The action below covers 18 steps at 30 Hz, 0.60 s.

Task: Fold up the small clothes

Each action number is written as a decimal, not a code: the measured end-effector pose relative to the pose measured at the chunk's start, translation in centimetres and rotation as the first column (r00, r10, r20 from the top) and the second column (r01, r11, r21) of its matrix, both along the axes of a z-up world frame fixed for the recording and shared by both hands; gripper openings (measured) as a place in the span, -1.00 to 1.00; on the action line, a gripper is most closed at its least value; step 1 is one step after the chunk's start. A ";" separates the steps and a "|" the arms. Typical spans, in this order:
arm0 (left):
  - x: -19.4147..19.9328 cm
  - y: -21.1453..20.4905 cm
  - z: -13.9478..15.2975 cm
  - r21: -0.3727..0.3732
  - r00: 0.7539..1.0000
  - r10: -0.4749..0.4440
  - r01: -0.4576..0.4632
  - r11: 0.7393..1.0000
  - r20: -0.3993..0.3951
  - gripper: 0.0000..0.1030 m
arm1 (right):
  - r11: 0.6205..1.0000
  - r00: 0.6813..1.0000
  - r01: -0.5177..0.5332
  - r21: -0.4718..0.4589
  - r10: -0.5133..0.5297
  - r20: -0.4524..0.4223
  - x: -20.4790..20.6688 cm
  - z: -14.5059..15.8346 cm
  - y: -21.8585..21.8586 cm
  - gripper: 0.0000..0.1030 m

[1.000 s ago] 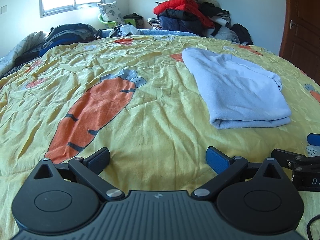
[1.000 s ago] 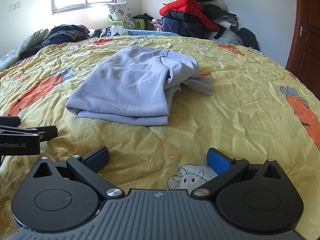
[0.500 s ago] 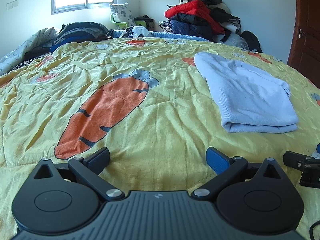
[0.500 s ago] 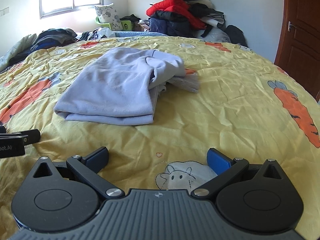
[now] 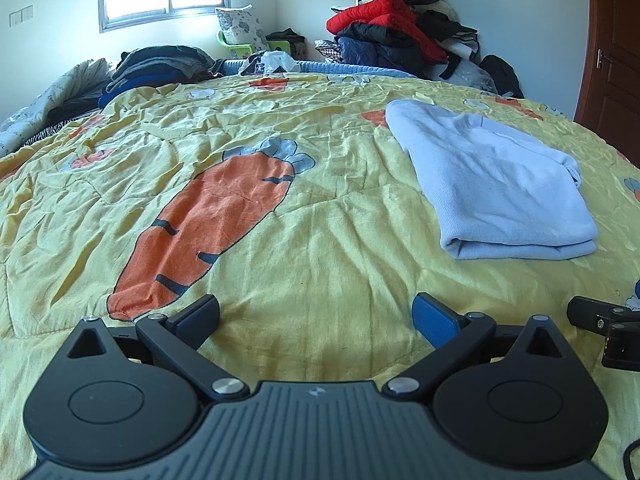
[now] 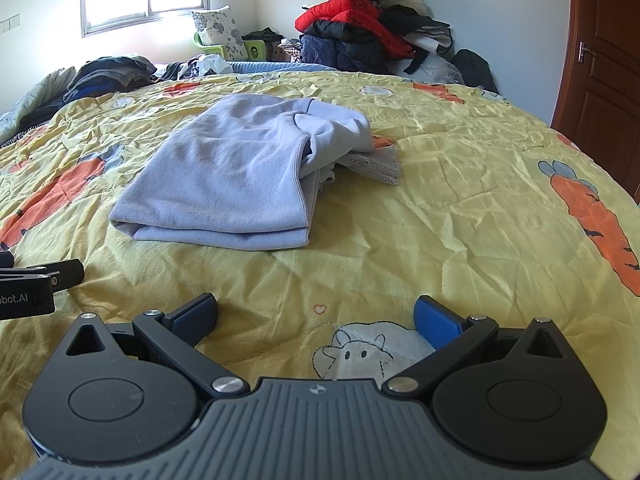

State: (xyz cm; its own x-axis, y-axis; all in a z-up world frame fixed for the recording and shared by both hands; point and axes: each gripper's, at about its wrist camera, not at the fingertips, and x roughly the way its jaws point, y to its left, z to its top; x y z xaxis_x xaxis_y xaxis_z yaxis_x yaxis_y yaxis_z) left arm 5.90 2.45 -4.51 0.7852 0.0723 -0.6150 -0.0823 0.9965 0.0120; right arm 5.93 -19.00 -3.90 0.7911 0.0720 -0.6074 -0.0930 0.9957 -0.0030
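A light blue garment (image 5: 496, 176) lies folded on the yellow carrot-print bedspread (image 5: 280, 168), ahead and to the right in the left wrist view. In the right wrist view it (image 6: 232, 176) lies ahead, left of centre, with a pale lace edge (image 6: 376, 164) sticking out at its right side. My left gripper (image 5: 316, 316) is open and empty, low over the bedspread, well short of the garment. My right gripper (image 6: 316, 316) is open and empty, also short of the garment. Each gripper shows at the edge of the other's view, the right one (image 5: 604, 328) and the left one (image 6: 36, 284).
A pile of red, black and navy clothes (image 6: 360, 32) stands at the far wall. Dark folded clothes (image 5: 160, 68) lie at the bed's far left. A patterned pillow (image 5: 240, 24) and green chair sit under the window. A brown door (image 6: 604, 52) is at the right.
Both grippers have shifted slightly, so the garment sits a little differently in each view. Both stay open and empty. The garment has not moved.
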 end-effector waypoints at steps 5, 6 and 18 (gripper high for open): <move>0.0 0.1 0.0 -0.003 1.000 -0.001 0.001 1.000 0.001 1.00 | 1.000 1.000 0.000 -0.001 0.000 0.000 0.0 0.0 0.0 1.00; 0.0 0.0 0.0 -0.001 1.000 -0.002 0.002 1.000 0.000 1.00 | 1.000 1.000 0.000 -0.001 0.000 0.000 0.0 0.0 0.0 1.00; -1.8 0.1 1.5 -0.030 0.999 -0.017 0.016 0.999 -0.045 1.00 | 0.999 1.000 -0.032 0.025 0.032 0.001 -3.0 1.5 0.5 1.00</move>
